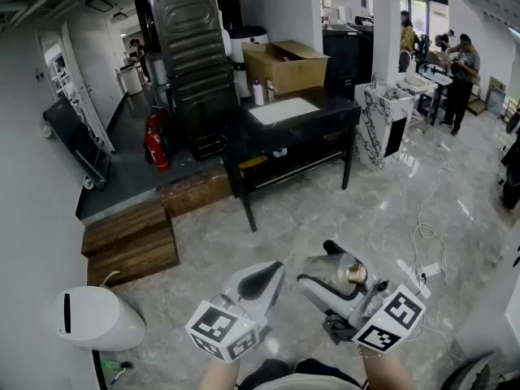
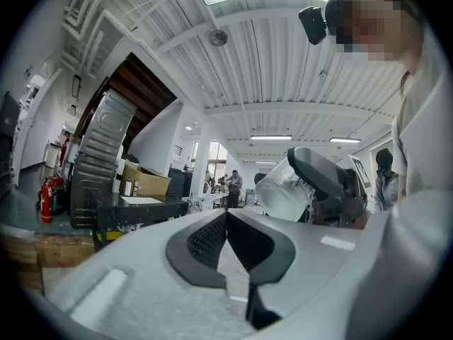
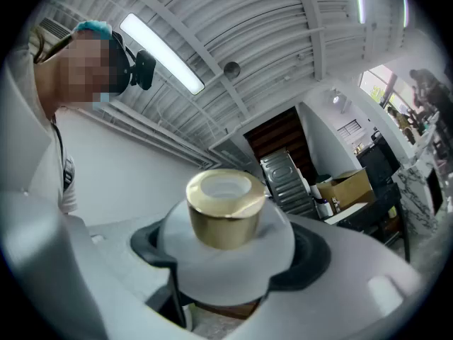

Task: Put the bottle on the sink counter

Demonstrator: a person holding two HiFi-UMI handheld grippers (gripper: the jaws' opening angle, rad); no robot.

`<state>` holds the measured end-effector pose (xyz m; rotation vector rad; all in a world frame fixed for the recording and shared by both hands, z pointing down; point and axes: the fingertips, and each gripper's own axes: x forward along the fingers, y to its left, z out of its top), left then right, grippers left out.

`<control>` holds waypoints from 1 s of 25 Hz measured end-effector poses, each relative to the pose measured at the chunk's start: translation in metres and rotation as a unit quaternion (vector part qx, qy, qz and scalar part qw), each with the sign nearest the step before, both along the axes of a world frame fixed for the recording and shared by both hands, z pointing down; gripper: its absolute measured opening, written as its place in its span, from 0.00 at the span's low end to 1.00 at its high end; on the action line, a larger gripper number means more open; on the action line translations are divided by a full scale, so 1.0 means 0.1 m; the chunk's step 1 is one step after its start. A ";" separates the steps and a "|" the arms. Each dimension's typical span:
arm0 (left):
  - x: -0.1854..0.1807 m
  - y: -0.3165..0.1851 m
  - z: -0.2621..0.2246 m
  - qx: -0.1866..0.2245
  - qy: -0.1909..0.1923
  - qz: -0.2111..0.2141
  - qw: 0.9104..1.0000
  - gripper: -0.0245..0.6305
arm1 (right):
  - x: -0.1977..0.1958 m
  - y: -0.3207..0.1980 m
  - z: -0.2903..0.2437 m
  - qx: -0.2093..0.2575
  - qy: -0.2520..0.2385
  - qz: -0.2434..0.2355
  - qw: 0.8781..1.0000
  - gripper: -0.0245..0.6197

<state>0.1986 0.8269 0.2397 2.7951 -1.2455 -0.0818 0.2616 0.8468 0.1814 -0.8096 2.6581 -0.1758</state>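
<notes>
My right gripper (image 1: pixel 325 268) is shut on a clear bottle (image 1: pixel 339 272) with a gold cap (image 1: pixel 356 274), held close to my body above the marble floor. In the right gripper view the gold cap (image 3: pixel 223 210) points at the camera, and the pale bottle body (image 3: pixel 226 261) fills the gap between the jaws. My left gripper (image 1: pixel 272 275) hangs beside it, shut and empty (image 2: pixel 228 222). In the left gripper view the bottle (image 2: pixel 282 190) shows at the right. The black sink counter (image 1: pixel 325 120) with its white basin (image 1: pixel 283 110) stands far ahead across the room.
On the counter stand a cardboard box (image 1: pixel 284 63) and small bottles (image 1: pixel 258 93). Left of it are a ribbed metal panel (image 1: pixel 183 47), fire extinguishers (image 1: pixel 154 146) and wooden steps (image 1: pixel 130 238). A white bin (image 1: pixel 97 319) is near left. Cables (image 1: pixel 422 254) lie at the right. People (image 1: pixel 463 63) stand far right.
</notes>
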 end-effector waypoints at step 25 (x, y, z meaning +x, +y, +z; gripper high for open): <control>0.01 -0.22 0.33 -0.029 0.012 -0.027 0.999 0.05 | 0.01 -0.39 0.42 -0.065 0.028 0.026 0.997 0.57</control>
